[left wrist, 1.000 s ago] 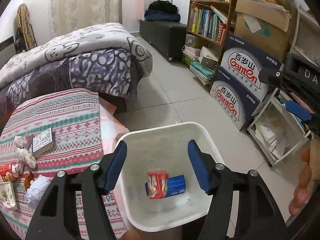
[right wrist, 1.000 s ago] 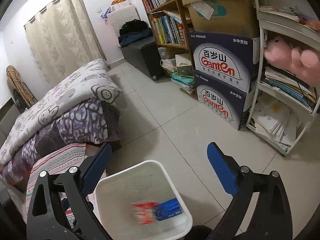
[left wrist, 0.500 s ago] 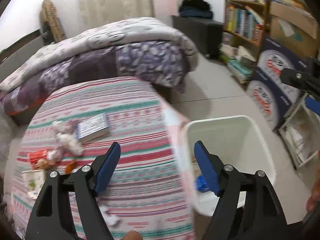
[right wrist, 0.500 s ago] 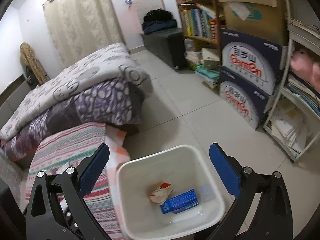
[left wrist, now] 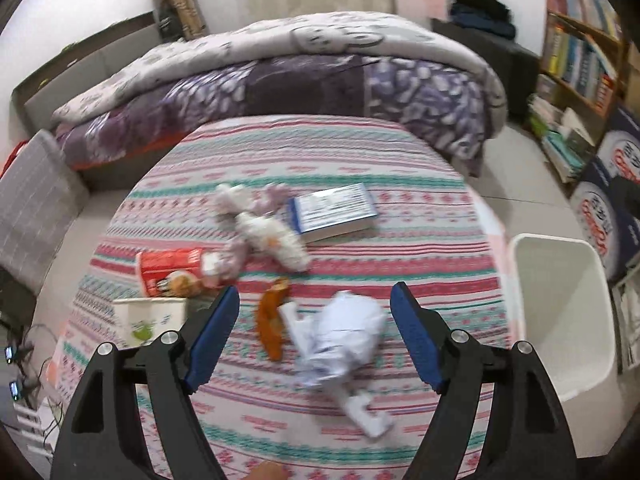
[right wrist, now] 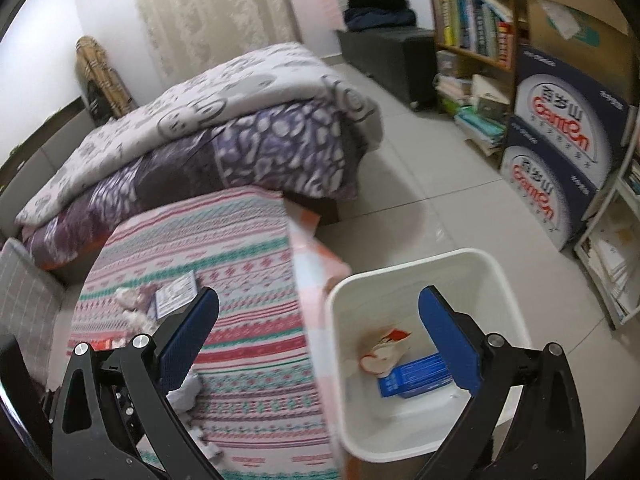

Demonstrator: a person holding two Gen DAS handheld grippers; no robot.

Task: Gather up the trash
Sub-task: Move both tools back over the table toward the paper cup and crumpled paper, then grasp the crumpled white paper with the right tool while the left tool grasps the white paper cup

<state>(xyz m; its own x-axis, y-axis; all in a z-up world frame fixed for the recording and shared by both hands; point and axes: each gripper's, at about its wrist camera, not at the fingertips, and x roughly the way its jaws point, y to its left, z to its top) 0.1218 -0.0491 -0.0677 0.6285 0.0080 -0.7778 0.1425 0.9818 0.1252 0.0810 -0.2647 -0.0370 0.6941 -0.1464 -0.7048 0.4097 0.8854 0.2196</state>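
Since the earlier frame, the left gripper (left wrist: 314, 336) has swung off the white bin (left wrist: 560, 312) and now hangs over the striped tablecloth (left wrist: 400, 240), fingers spread wide and holding nothing. Landmark for all positions: the white bin, which stands on the floor against the right edge of the tablecloth. Crumpled white paper (left wrist: 344, 344) lies on the cloth left of the bin, framed between the left gripper's blue pads (left wrist: 212, 336). An orange peel-like scrap (left wrist: 272, 320) lies just beside the paper, on its side away from the bin. Farther from the bin lie a red snack packet (left wrist: 168, 272) and a white paper cup (left wrist: 148, 318), the cup on its side, close to the packet. A plush toy (left wrist: 264, 232) and a book (left wrist: 336, 212) lie on the far part of the cloth, touching or nearly touching each other. The right gripper (right wrist: 318, 334) hovers above the bin's left rim (right wrist: 332, 304), fingers wide apart and empty, one finger over the cloth and the other over the bin interior. Inside the bin, a blue box (right wrist: 412, 376) rests on the bottom with a red-and-white wrapper (right wrist: 384, 348) against it. Folded quilts (right wrist: 224, 128) are stacked beyond the cloth.
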